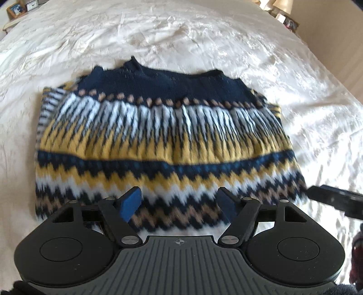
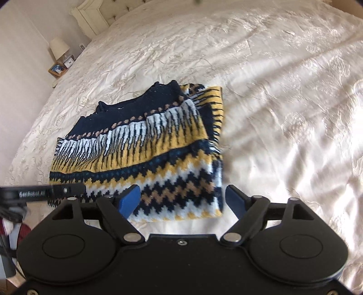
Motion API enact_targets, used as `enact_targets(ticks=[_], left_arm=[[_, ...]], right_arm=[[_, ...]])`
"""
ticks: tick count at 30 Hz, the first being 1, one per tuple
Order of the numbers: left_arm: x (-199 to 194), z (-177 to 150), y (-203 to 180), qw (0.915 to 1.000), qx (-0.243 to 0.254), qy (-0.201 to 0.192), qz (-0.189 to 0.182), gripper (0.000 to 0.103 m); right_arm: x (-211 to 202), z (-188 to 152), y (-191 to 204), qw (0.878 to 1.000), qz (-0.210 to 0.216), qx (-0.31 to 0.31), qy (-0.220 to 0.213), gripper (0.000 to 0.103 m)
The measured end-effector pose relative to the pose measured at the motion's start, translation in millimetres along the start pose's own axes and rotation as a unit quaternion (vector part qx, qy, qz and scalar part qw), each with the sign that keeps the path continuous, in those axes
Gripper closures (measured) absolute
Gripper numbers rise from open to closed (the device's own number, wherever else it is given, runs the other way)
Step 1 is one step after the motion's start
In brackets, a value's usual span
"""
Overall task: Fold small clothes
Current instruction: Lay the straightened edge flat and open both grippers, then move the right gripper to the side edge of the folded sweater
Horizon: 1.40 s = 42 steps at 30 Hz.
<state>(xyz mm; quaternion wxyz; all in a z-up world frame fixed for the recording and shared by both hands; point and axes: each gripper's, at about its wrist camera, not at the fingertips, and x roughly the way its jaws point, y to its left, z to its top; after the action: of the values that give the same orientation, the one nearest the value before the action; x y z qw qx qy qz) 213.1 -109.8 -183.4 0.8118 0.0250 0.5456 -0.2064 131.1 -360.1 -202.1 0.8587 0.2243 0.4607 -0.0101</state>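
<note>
A small knitted sweater [image 1: 158, 140] in navy, yellow, white and tan zigzag bands lies folded into a rough rectangle on the cream bedspread [image 1: 181, 40]. It also shows in the right wrist view [image 2: 145, 147], with its navy collar at the far side. My left gripper [image 1: 180, 200] is open and empty, just above the sweater's near hem. My right gripper [image 2: 182, 200] is open and empty, over the sweater's near right corner. The right gripper's tip [image 1: 333, 197] shows at the right edge of the left wrist view; the left gripper's finger [image 2: 43, 194] shows at the left of the right wrist view.
The bedspread [image 2: 272, 90] spreads wide around the sweater. A bedside table with a lamp [image 2: 59, 46], a clock and a picture frame stands at the far left. A headboard [image 2: 95, 15] is at the far end. A second lamp [image 1: 283, 6] and small items are at the top right.
</note>
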Motion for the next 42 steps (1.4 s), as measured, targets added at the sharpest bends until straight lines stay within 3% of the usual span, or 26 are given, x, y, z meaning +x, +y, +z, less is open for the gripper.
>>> enact_targets(ticks=[11, 33, 42], left_arm=[[-2, -25, -41, 0.9996, -0.005, 0.024, 0.016, 0.031], [-8, -18, -52, 0.9978, -0.040, 0.016, 0.050, 0.031], [-5, -13, -48, 0.9970, -0.047, 0.018, 0.059, 0.031]], right_arm=[[2, 6, -36, 0.999, 0.042, 0.009, 0.005, 0.001], [51, 68, -64, 0.994, 0.107, -0.005, 0.020, 0.001], [99, 88, -58, 0.987, 0.146, 0.011, 0.059, 0.001]])
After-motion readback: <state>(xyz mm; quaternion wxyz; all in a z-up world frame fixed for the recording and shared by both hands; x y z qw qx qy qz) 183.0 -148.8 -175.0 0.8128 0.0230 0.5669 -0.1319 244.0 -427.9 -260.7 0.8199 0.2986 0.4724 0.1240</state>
